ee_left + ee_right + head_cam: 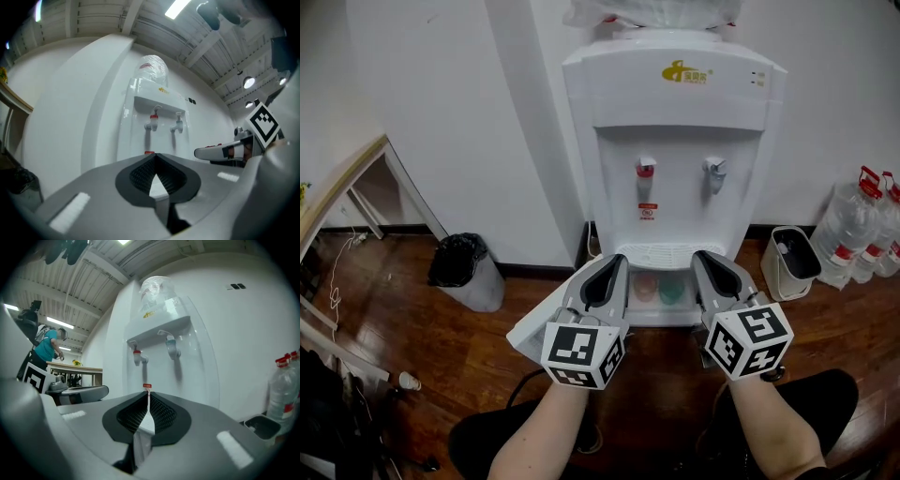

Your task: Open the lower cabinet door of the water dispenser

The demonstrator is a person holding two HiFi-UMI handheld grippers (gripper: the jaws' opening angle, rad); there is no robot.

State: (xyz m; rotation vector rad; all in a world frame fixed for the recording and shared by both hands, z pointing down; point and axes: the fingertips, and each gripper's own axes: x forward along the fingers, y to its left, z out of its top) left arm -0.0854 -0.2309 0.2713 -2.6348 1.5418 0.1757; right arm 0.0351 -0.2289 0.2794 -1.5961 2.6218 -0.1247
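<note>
The white water dispenser [675, 112] stands against the wall with a red tap [646, 170] and a blue tap [715, 170]. Its lower cabinet door [536, 330] is swung out to the left, low over the floor. Inside the cabinet a pink cup [646, 287] and a green cup [672, 290] show. My left gripper [617, 261] points at the cabinet opening above the door, its jaws a narrow gap apart with nothing between them [154, 157]. My right gripper [705, 255] is beside it on the right, shut and empty [148, 394].
A black bin [467, 268] stands left of the dispenser and a white bin [793, 261] to its right. Several large water bottles [855, 225] stand at the far right. A desk edge [342, 183] runs along the left. A person [47, 345] stands far behind.
</note>
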